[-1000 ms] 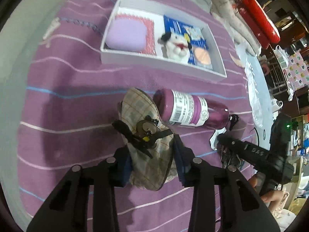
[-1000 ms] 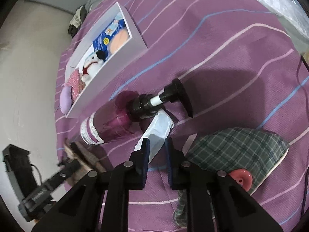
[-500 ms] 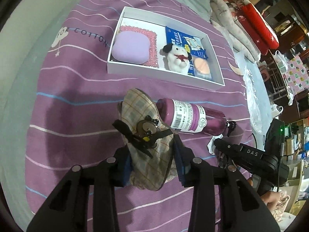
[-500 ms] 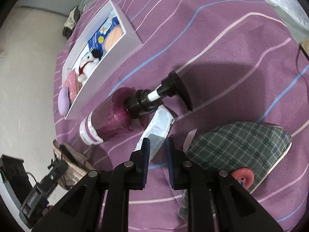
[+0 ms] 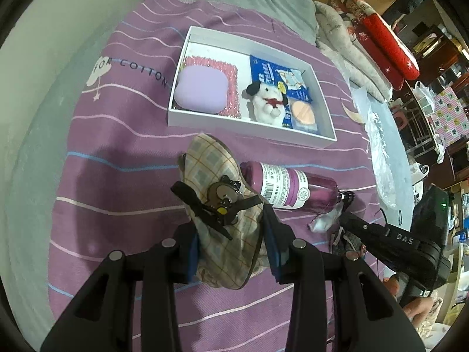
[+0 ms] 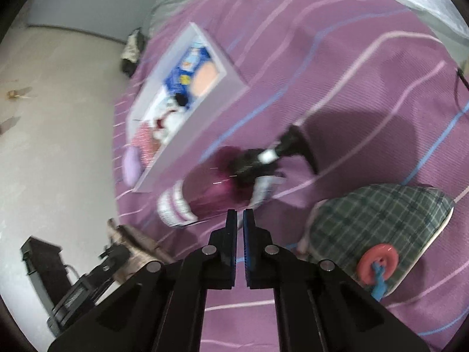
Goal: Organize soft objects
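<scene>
My left gripper point(image 5: 231, 246) is shut on a beige plaid slipper point(image 5: 225, 217) with a brown bear charm and holds it above the purple striped bedspread. A white box point(image 5: 205, 118) beyond it holds a lilac cushion point(image 5: 202, 89), a pink cloth, a white plush dog point(image 5: 266, 102), a blue packet and an orange puff. My right gripper point(image 6: 239, 223) is shut and empty, just short of a white wipes packet point(image 6: 263, 189) that lies by the pump of a purple bottle point(image 6: 211, 196). A green plaid slipper point(image 6: 381, 220) lies to its right.
The purple pump bottle point(image 5: 293, 189) lies on its side between the slipper and my right gripper. Folded blankets and a red roll point(image 5: 387, 47) lie at the bed's far right. A clear plastic sheet point(image 5: 384, 152) runs along the right edge. The wall is on the left.
My left gripper has risen with the beige slipper, so the box looks farther. My right gripper has shut fully and pulled back from the white packet; its view is blurred by motion.
</scene>
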`<state>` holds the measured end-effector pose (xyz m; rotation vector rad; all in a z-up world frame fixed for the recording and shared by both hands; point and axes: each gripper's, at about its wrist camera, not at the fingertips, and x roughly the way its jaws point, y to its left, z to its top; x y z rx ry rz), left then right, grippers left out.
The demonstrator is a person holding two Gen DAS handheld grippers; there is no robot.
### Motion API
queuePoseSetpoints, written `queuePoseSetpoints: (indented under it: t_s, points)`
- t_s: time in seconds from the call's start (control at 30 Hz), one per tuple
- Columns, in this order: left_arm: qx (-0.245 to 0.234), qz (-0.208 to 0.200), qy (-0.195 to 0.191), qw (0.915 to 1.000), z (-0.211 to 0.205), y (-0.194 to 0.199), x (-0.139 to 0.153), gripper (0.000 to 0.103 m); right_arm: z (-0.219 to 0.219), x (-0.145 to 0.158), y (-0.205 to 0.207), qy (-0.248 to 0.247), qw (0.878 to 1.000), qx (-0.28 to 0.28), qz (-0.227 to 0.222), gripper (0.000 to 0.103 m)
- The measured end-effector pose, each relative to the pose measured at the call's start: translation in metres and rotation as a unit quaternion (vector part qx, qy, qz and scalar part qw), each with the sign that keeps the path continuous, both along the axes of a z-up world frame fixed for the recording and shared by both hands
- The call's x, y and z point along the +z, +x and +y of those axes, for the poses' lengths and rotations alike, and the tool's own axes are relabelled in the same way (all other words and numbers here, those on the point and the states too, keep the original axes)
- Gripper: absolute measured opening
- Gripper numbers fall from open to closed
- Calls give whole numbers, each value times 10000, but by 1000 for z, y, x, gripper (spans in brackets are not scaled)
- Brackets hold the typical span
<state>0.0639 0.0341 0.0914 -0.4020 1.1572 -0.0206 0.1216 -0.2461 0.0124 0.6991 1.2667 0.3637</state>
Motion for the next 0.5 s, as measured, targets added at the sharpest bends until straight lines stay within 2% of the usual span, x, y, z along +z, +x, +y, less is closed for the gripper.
queuePoseSetpoints:
  t_s: [0.2, 0.27, 0.37, 0.43, 0.5]
  points:
    - [5, -187, -5, 9998, 1, -2, 10, 39, 8, 27, -6, 55, 9990, 206, -389, 2]
    - [44, -182, 28, 9998, 1, -1, 10, 39, 6, 29, -5, 9, 9990, 251, -383, 3]
    - [78, -151, 55, 9998, 0, 1, 7, 39, -5, 20, -2, -21, 9999, 108, -6, 3]
    - [66, -97, 77, 9999, -2, 4, 4, 39, -3, 8, 1, -225, 9993, 180, 246, 5]
    - [19, -44, 74, 10000, -5, 6, 0, 39, 2, -4, 3, -165, 9987, 186, 451, 6]
